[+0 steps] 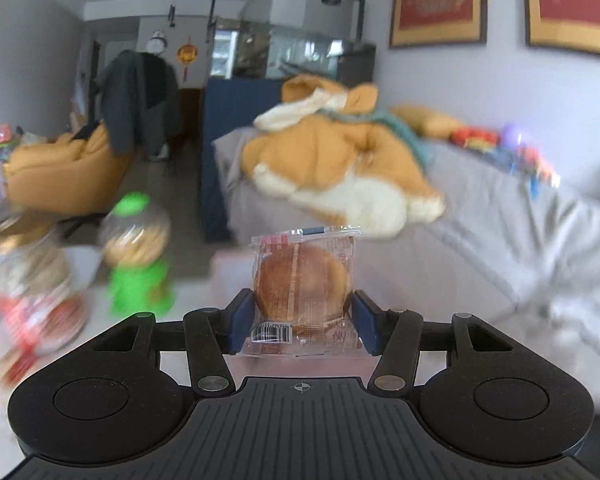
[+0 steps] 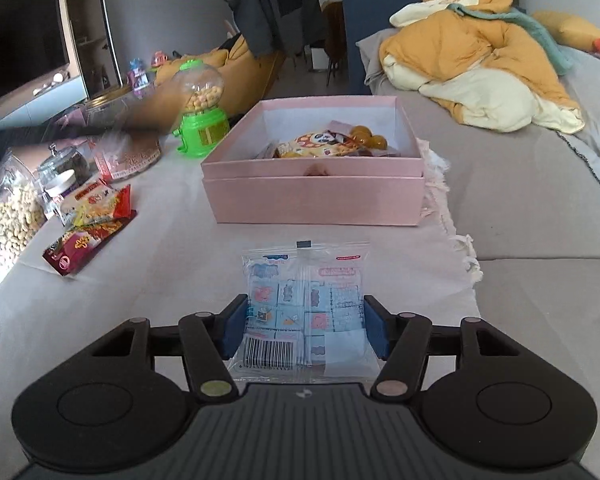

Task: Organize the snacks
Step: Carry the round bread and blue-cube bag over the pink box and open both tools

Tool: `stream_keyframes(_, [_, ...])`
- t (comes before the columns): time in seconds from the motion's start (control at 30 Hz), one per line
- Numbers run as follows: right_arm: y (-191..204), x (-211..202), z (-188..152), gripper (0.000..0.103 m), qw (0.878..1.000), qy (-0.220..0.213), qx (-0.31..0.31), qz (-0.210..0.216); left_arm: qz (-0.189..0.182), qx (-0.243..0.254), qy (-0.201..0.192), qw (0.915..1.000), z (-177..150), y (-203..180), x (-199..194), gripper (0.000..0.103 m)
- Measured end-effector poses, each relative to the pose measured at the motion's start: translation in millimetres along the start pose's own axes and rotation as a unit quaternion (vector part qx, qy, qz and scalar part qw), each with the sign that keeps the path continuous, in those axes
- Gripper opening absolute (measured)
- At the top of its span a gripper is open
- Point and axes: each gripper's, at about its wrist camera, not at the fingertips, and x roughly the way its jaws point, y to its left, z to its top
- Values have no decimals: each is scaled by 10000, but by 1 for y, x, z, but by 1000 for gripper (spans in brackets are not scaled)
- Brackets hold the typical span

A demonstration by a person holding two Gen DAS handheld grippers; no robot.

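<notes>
My left gripper [image 1: 301, 304] is shut on a round brown cake in a clear wrapper [image 1: 302, 276], held upright and lifted above the table. The left wrist view is blurred by motion. In the right wrist view my right gripper [image 2: 305, 308] is shut on a clear packet of blue and pink candy squares [image 2: 304, 280], its pads pressing both sides, just above the white cloth. Ahead of it stands an open pink box [image 2: 312, 200] with several snacks inside [image 2: 320, 142].
Left of the box stand a green gumball machine [image 2: 200, 120], glass jars [image 2: 64, 168], a bag of peanuts [image 2: 14, 216] and red snack packets [image 2: 92, 232]. A blurred arm [image 2: 100, 120] crosses above them. An orange quilt [image 2: 480, 68] lies on the grey sofa to the right.
</notes>
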Motion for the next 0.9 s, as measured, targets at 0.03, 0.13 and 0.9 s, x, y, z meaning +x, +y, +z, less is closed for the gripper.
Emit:
stream_keyframes(0.03, [-1,-2,-1,60,10000,-32,11,15,-86,-38,64,9999,10,0,18,60])
stream_keyframes(0.13, [-4,-7,-1,60,9999,-146,13,-43,-374,-413,721,9958,18,6,90,59])
stream_keyframes(0.9, [-39,-31,139,61,9921,-1030,531,-489,628,-737,1005,9902,-60,117,-21,56])
